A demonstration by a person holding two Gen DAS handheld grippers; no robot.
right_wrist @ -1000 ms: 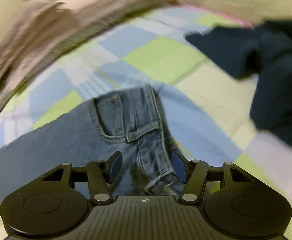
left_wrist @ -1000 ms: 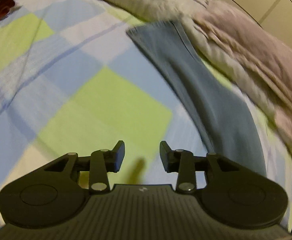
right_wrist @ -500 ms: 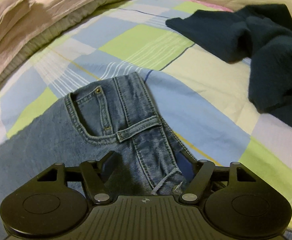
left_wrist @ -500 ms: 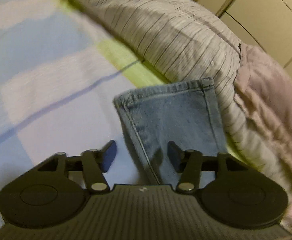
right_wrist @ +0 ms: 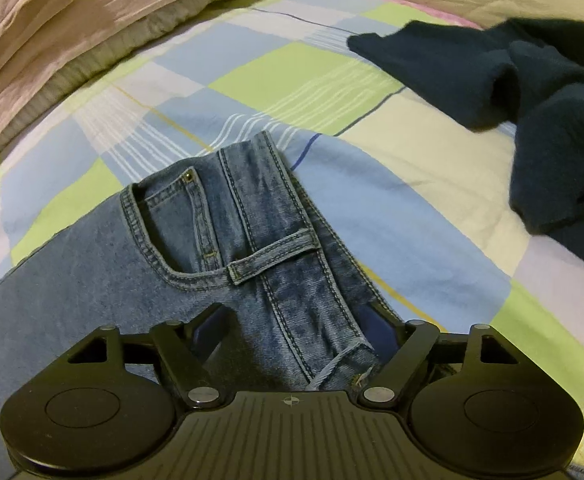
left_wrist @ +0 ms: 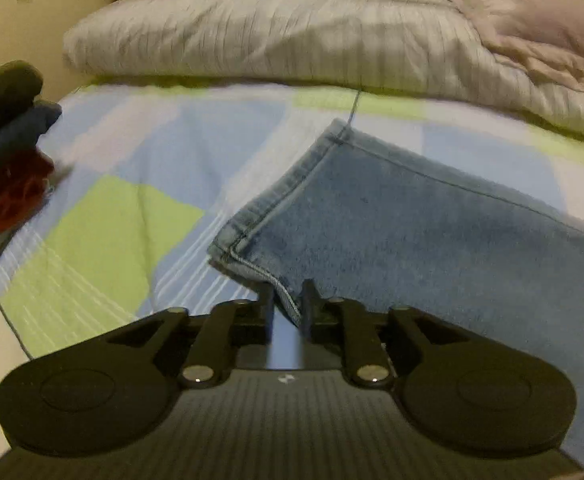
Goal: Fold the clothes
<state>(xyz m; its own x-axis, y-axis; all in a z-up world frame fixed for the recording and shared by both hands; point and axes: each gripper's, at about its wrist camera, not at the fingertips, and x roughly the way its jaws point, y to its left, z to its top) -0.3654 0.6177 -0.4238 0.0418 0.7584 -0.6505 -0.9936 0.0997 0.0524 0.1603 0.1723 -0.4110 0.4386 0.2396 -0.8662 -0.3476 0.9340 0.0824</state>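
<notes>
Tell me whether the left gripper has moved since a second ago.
Yes. The left gripper has travelled toward the striped pillow to the jeans leg's hem and shut on its near corner; a second ago it was open over bare bedsheet.

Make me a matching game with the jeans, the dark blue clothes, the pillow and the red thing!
Things:
1. jeans
2. dark blue garment
3. striped pillow
4. red cloth

Places or states:
A. bottom of a stack at the bed's left edge
B. crumpled on the checked bedspread
C. along the head of the bed
D. hem pinched by the left gripper

Pairs: 1-D, 2-B, 3-C, 4-A
</notes>
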